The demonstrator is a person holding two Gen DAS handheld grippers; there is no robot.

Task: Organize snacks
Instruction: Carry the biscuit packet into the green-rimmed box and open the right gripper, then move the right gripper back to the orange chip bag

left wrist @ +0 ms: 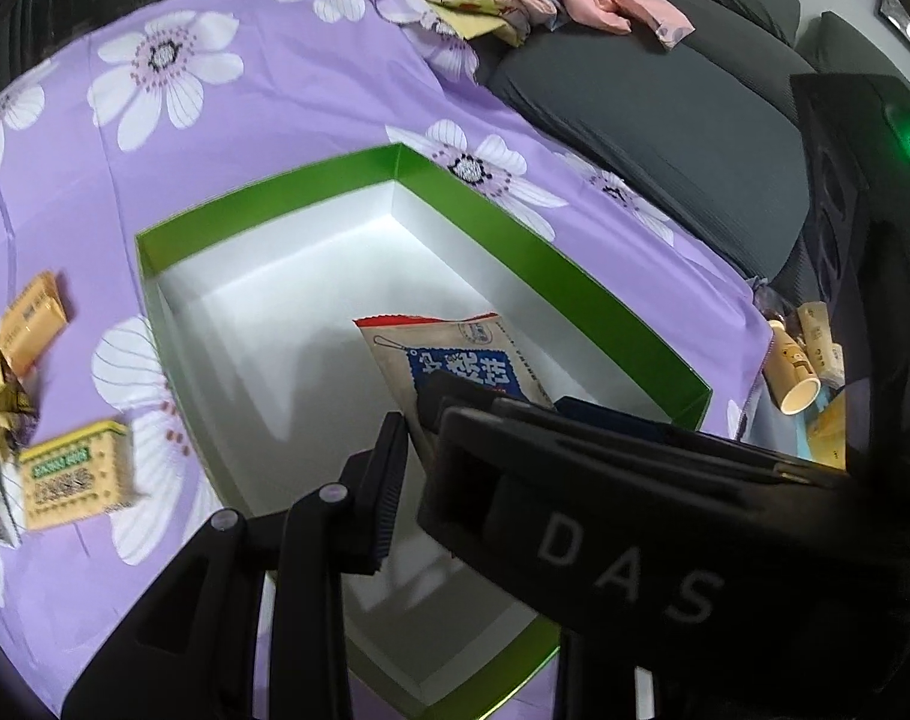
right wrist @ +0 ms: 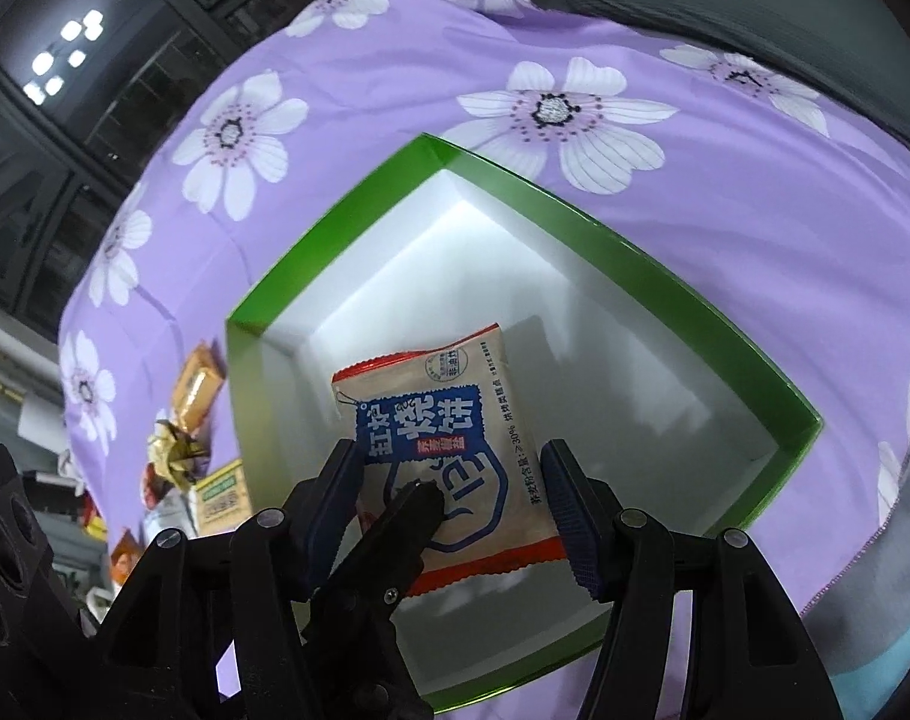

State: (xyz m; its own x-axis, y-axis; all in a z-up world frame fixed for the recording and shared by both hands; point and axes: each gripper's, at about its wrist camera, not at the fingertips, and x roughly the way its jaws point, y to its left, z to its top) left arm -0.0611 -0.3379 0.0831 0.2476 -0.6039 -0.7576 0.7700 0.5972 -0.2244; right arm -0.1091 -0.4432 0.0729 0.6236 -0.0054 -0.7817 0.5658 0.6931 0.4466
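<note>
— Packet (right wrist: 455,456) position?

— I see the tan biscuit packet with the blue label lying flat on the white floor of the green box (right wrist: 634,252). My right gripper (right wrist: 449,498) hovers over it, fingers spread wide to either side, nothing held.

— Left one?

— My left gripper (left wrist: 407,480) is above the box; only one finger (left wrist: 389,480) shows clearly, so I cannot tell its spread. More snacks (left wrist: 74,474) lie on the purple floral cloth (left wrist: 287,96) beside the box.
</note>
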